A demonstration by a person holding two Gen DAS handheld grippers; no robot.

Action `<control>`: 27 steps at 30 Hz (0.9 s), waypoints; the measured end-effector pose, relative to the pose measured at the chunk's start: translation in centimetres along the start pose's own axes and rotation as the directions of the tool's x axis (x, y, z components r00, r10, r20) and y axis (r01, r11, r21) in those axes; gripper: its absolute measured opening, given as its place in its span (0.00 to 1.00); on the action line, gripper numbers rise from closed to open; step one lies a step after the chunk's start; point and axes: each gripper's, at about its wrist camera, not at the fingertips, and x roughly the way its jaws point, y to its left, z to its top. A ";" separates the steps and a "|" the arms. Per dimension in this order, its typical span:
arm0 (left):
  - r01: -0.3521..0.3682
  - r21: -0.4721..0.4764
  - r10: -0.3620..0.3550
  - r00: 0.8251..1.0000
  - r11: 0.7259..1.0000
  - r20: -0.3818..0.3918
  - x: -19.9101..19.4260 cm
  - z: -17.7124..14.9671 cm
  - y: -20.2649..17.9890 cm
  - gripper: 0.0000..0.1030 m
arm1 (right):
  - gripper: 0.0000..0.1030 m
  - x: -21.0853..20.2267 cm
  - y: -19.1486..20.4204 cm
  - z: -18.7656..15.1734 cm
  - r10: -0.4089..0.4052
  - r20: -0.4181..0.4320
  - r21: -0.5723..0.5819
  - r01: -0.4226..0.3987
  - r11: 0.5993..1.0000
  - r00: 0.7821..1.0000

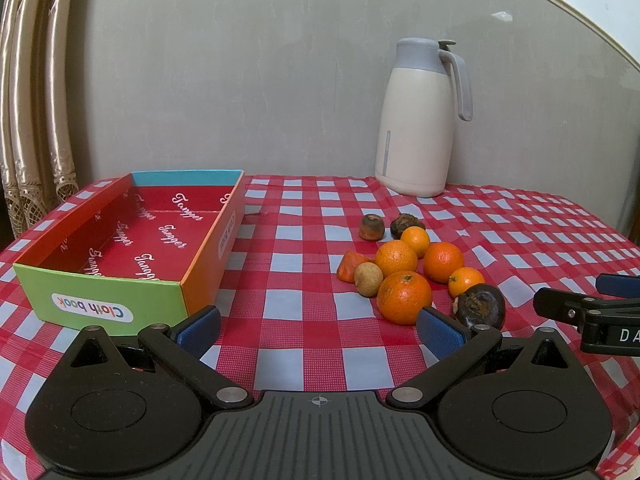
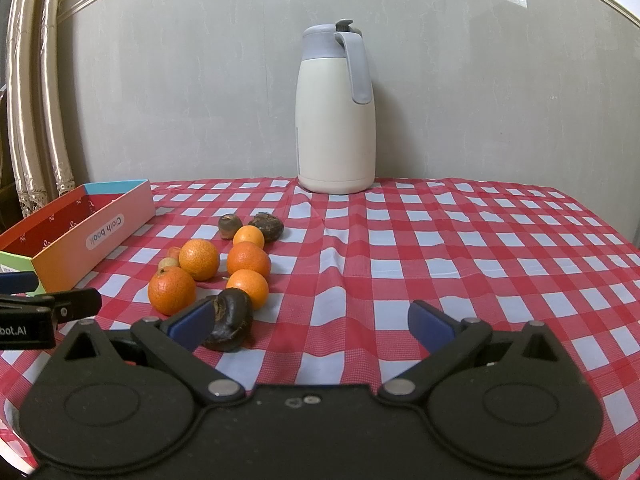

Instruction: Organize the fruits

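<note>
A cluster of fruit lies on the checked tablecloth: several oranges [image 1: 404, 297] [image 2: 172, 290], dark wrinkled fruits [image 1: 480, 305] [image 2: 230, 319], a small tan round fruit [image 1: 368, 279] and a reddish piece [image 1: 352, 266]. A colourful open box [image 1: 128, 248] [image 2: 76, 236], nothing inside it, stands to the left. My left gripper [image 1: 319, 330] is open, low over the cloth between box and fruit. My right gripper [image 2: 312, 326] is open, its left finger [image 2: 192, 325] beside the nearest dark fruit. Each gripper's tip shows at the edge of the other's view.
A cream and grey thermos jug [image 1: 420, 120] [image 2: 335, 112] stands at the back of the table by the wall. Curtains [image 1: 32, 112] hang at the left. The table's right edge [image 2: 600, 216] falls away near the wall.
</note>
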 end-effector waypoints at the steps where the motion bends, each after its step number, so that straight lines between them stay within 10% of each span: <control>1: 0.000 0.000 0.000 1.000 1.000 0.000 0.0 0.0 0.0 1.00 | 1.00 0.0 0.0 0.0 0.000 0.000 0.000 0.000 1.000 1.000; 27: 0.071 -0.001 -0.071 0.997 0.998 -0.042 3.7 0.7 -3.4 0.99 | 1.00 0.6 -2.9 1.0 -0.103 -0.005 0.118 0.102 0.988 0.995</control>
